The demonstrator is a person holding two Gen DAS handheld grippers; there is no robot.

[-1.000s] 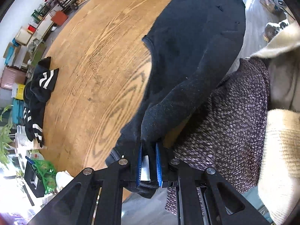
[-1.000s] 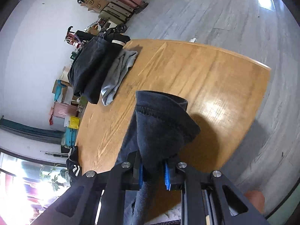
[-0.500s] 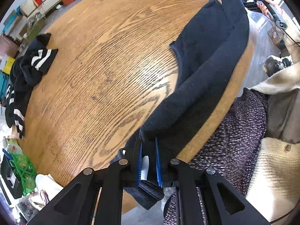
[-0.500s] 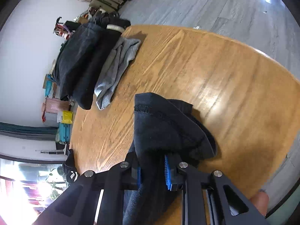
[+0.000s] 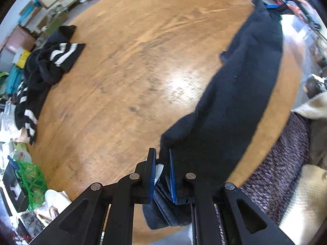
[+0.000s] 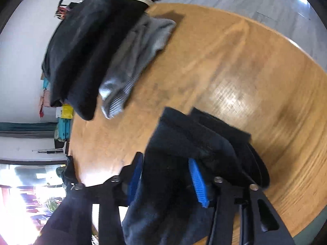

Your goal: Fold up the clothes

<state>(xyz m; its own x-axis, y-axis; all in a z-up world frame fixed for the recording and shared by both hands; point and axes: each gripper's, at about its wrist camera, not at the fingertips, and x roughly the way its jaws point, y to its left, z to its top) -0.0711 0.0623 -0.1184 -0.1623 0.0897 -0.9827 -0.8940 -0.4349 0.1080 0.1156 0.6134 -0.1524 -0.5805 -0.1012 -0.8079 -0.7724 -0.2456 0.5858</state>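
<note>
On the round wooden table (image 5: 132, 77), our left gripper (image 5: 162, 171) stays clamped on the soft, limp black knit garment (image 5: 241, 94) at its hem, while our right gripper (image 6: 166, 180), its jaws just opened, lets the cloth lie loose between them.

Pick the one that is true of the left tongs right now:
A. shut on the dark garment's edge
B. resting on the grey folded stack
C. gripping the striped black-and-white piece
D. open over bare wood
A: the left tongs pinch the edge of the dark garment, which trails across the wooden table.
</note>
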